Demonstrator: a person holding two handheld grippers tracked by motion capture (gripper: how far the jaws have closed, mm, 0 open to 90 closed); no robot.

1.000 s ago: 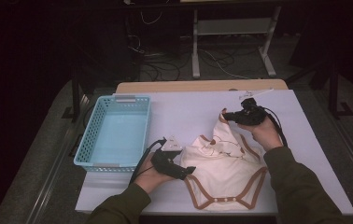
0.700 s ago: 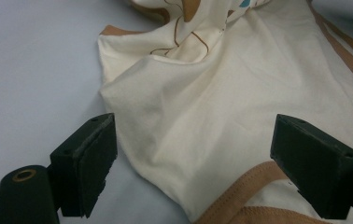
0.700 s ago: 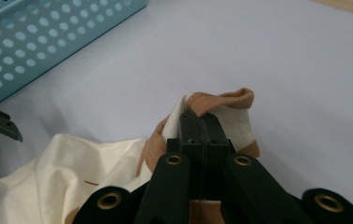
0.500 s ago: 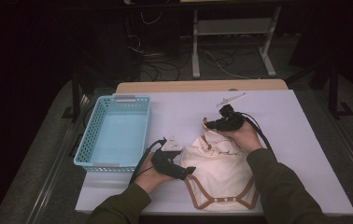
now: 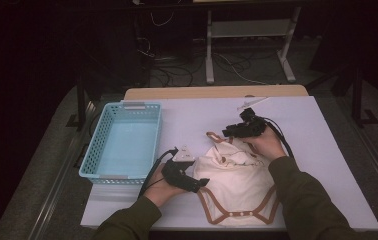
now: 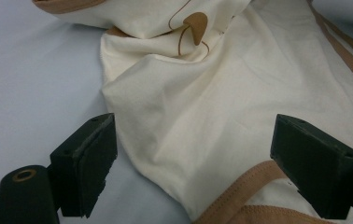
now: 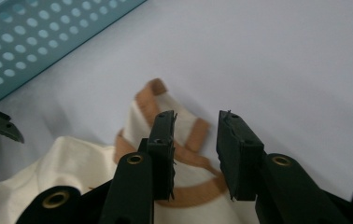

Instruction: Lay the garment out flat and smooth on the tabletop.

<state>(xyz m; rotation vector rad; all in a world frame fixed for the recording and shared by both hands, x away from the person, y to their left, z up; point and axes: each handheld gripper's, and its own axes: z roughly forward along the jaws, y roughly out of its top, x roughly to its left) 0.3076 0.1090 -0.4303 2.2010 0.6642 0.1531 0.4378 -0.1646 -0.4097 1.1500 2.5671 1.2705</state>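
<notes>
Bodysuit (image 5: 237, 182) lies flat mid-table, right of the basket (image 5: 122, 145). Your right gripper (image 5: 237, 131) sits at its far, brown-trimmed end; its jaws have just been opening, slightly parted now, trim (image 7: 188, 158) beneath them but not pinched. Left gripper (image 5: 197, 184) is released wide over the near left edge, cloth (image 6: 202, 121) between the jaws, unclamped. Let the fold settle before lifting away. Keep the left low so the fabric doesn't drag.
</notes>
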